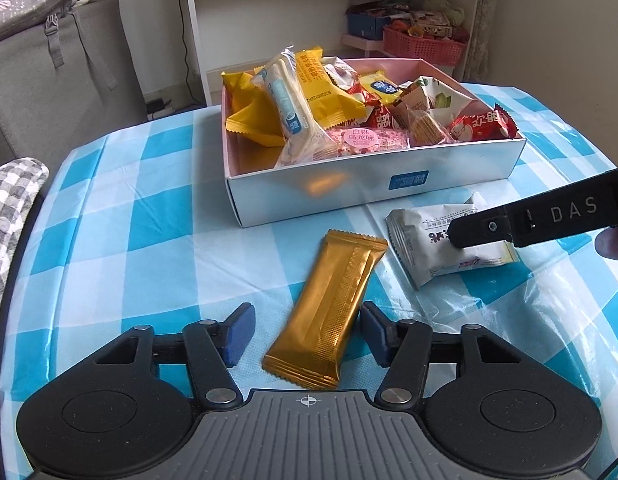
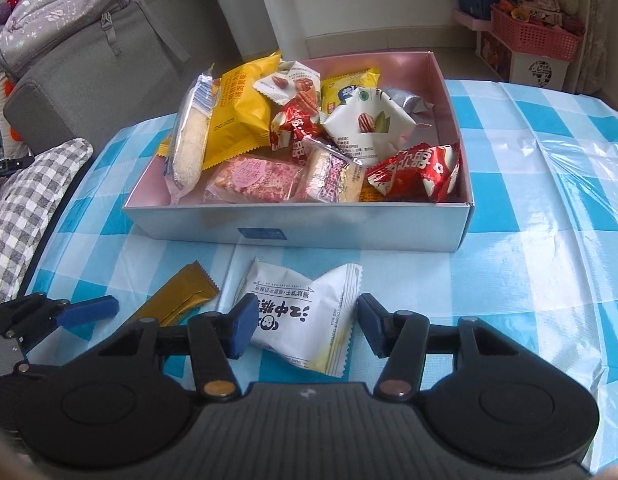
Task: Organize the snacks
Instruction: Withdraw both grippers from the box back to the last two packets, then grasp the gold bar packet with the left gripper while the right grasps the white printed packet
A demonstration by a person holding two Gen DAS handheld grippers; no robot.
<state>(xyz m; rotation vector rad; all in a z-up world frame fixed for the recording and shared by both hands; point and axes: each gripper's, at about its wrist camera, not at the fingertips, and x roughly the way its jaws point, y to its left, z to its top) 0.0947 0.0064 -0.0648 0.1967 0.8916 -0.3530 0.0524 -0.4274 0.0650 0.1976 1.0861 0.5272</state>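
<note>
- Nearest the left camera, the left gripper (image 1: pixel 305 330) straddled the lower half of a gold bar (image 1: pixel 329 312) lying slantwise on the checked tablecloth (image 1: pixel 121 208); its right pad touched the wrapper's edge, while the left pad stood clear, so the jaws were apart and not yet clamped.
- Likewise, the right gripper (image 2: pixel 301 330) bracketed a white packet (image 2: pixel 305 320) lying just in front of the box (image 2: pixel 349 228); the left pad met the wrapper, the right pad stood just off it, so nothing was gripped yet.
- Both packets lay near each other on the cloth, the gold bar to the left of the white one.
- Judged from this, the step in hand was closing on each packet for lifting into the box.
- Done well, each gripper would centre so both pads meet the wrapper together, squeezing the filled body rather than the crimped ends.
- Behind them, the box already held a heap of snacks (image 2: pixel 293 136), leaving free room mainly at its far right corner.
</note>
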